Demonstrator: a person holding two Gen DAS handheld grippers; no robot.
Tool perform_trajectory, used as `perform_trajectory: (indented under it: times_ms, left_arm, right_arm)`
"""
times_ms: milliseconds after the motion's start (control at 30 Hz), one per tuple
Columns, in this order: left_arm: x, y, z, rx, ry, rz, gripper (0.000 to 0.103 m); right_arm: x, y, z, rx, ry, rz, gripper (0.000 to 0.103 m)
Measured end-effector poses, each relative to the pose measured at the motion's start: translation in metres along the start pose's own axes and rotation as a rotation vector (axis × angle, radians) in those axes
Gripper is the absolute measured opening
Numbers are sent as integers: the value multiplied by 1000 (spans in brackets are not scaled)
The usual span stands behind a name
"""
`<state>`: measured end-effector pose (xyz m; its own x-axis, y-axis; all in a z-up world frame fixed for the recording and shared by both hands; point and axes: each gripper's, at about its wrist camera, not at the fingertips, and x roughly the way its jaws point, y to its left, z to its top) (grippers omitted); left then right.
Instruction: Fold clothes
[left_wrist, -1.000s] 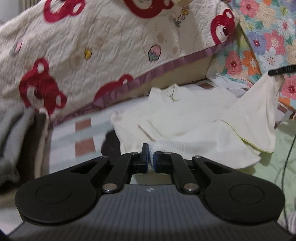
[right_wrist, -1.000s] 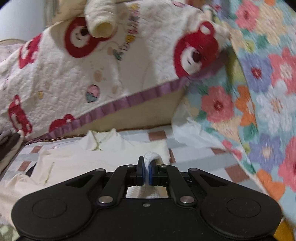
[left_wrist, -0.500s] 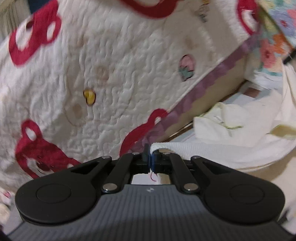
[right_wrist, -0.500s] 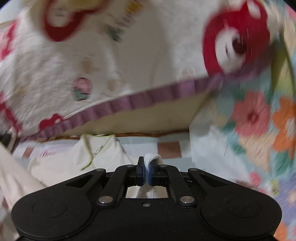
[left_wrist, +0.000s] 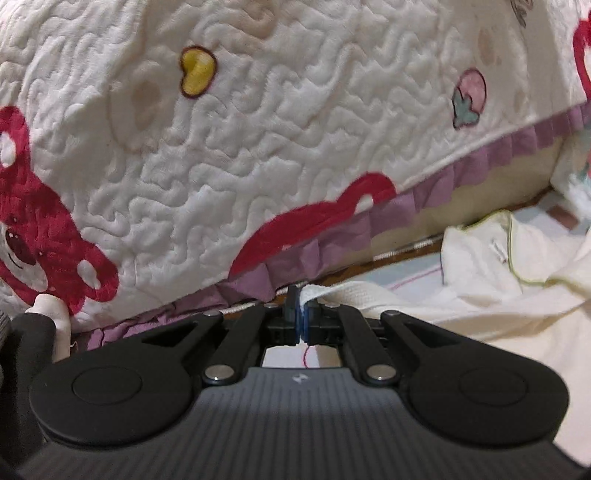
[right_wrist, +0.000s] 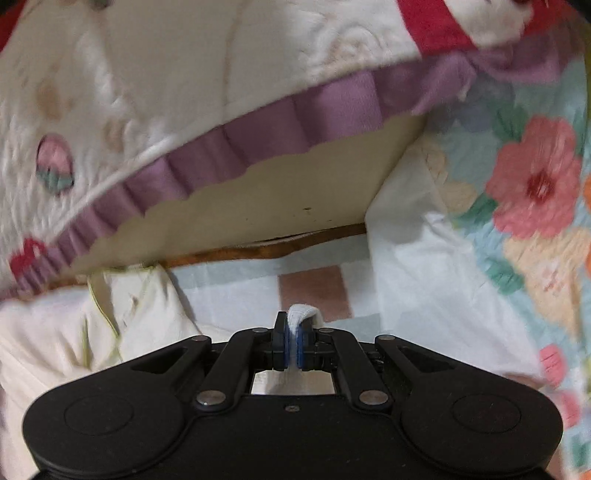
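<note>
Left wrist view: the cream garment (left_wrist: 509, 295) is lying lower right, its ribbed hem (left_wrist: 354, 290) being pinched by the left gripper (left_wrist: 303, 321). Another hem fold is being clamped by the right gripper (right_wrist: 293, 347). A fold-over is judged under way; level, taut carrying is being called for.

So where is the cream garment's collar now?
In the left wrist view the collar lies at the right, on the bed below the quilt's purple frill.

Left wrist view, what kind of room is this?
Probably a bedroom: a white quilted blanket with red bears and purple ruffle, a floral patchwork quilt, and a cream garment on a checked bedsheet.
</note>
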<state>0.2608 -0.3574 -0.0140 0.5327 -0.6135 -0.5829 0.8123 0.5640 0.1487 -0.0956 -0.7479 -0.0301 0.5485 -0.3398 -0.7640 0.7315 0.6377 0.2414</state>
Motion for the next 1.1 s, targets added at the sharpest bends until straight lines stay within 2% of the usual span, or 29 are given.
perform_trajectory:
  times_ms: [100, 167, 267, 367, 500, 567, 733, 767, 833, 900, 1000, 1033, 1100]
  left_arm:
    - [9, 5, 6, -13, -18, 27, 2]
    - [24, 7, 6, -33, 1, 30, 2]
    - [55, 7, -7, -67, 97, 32, 1]
    - [71, 1, -20, -68, 140, 67, 1]
    - [72, 2, -18, -91, 135, 85, 2]
    - [71, 5, -15, -111, 133, 84, 7]
    - [68, 11, -11, -139, 145, 32, 8]
    - [67, 12, -10, -145, 147, 21, 8]
    - [66, 15, -8, -157, 152, 0, 8]
    - [64, 17, -7, -168, 157, -21, 8]
    - [62, 21, -5, -185, 164, -52, 2]
    - [59, 22, -4, -194, 161, -67, 2]
    - [46, 20, -6, -220, 139, -112, 2]
  right_arm:
    - [10, 0, 7, 11, -18, -21, 6]
    - [18, -2, 10, 29, -19, -31, 6]
    - [21, -3, 9, 25, -21, -35, 5]
    - [25, -4, 7, 18, -23, -38, 5]
    - [29, -5, 4, 9, -26, -42, 5]
    - [31, -6, 2, 4, -27, -44, 5]
    - [36, -8, -1, -8, -31, -49, 10]
    - [37, -8, -2, -10, -32, -50, 12]
    - [34, -10, -5, 3, -59, -45, 25]
    - [33, -12, -5, 21, -80, -76, 54]
    - [30, -17, -2, 63, -109, -116, 54]
    - [26, -16, -2, 72, -124, -111, 54]
    - [19, 6, -3, -12, -148, -55, 53]
